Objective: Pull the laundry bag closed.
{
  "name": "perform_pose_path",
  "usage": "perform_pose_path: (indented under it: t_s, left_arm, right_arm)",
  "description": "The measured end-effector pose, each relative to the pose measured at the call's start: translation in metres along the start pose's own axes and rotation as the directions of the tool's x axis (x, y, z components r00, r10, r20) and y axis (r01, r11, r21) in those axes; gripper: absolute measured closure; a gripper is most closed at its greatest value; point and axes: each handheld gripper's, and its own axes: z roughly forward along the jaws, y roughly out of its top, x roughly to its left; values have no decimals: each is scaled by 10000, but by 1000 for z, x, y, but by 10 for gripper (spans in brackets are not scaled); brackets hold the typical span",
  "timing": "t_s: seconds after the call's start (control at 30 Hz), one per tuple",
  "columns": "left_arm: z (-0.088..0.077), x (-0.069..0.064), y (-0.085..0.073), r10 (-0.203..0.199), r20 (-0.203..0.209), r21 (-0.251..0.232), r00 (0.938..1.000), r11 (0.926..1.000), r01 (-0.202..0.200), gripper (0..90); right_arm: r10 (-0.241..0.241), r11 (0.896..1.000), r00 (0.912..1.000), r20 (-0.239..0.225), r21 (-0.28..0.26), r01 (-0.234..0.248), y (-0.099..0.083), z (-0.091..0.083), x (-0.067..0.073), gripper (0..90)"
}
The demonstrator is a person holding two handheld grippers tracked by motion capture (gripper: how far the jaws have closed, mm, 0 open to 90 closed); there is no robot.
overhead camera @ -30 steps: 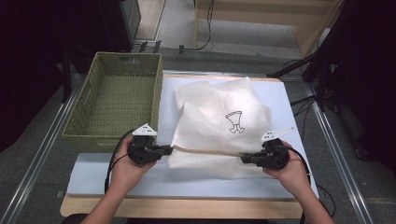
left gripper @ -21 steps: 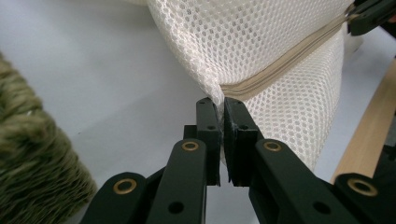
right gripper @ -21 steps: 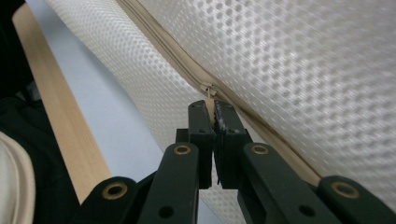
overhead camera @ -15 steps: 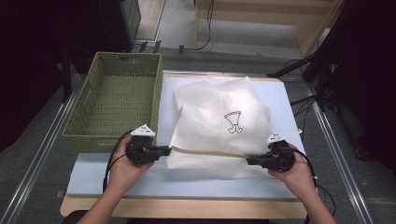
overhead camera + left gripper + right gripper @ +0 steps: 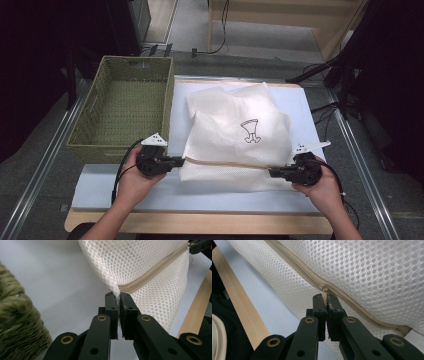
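Right hand-held gripper [image 5: 326, 300] is clamped on the small zipper pull [image 5: 324, 290] of a white mesh laundry bag [image 5: 237, 132], its 2 black jaws pressed together with the tab between them. In the high view this gripper [image 5: 274, 173] sits at the bag's near right corner, with the person's right hand [image 5: 320, 187] behind it.

Left hand-held gripper [image 5: 118, 306] is clamped on the mesh at the opposite end of the zipper [image 5: 150, 272], jaws together on a pinch of fabric right where the beige tape begins. In the high view it [image 5: 179, 161] is at the bag's near left corner, just beside a green woven basket [image 5: 120, 107] that stands empty on the left of the worktop [image 5: 125, 187].

The bag lies flat in the middle of the pale blue worktop, a small drawn emblem on its top face. Its zipper [image 5: 227, 164] runs as 1 long line across the near edge, from left gripper to right gripper, roughly parallel to the person's side of the worktop.

Judging from this, the coming move turns on that line: the pull can only travel along the zipper's length, toward the left gripper, which anchors the far end. The right gripper alone holds the pull.
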Motion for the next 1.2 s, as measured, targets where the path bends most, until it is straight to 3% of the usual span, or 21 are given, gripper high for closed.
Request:
perform_pose_path:
  t_s: [0.67, 0.73, 0.97, 1.2]
  left_arm:
    - [-1, 0, -1, 126, -144, -152, 9998, 9998, -129, 862]
    - [-2, 1, 0, 2, -134, -225, 9999, 9997, -5, 862]
    - [-1, -1, 0, 157, -113, -131, 9998, 9998, -159, 861]
    - [-1, -2, -1, 161, -185, -129, 9997, 9998, -163, 861]
  right_arm:
    - [-403, 9991, 9992, 83, -105, 404, -3, -3, -2, 881]
    - [-267, 9996, 9995, 160, -103, 269, -4, -4, -4, 881]
    - [48, 9997, 9994, 343, -239, -39, -14, -18, -13, 881]
    - [207, 9996, 9991, 368, -181, -200, -15, -17, -14, 881]
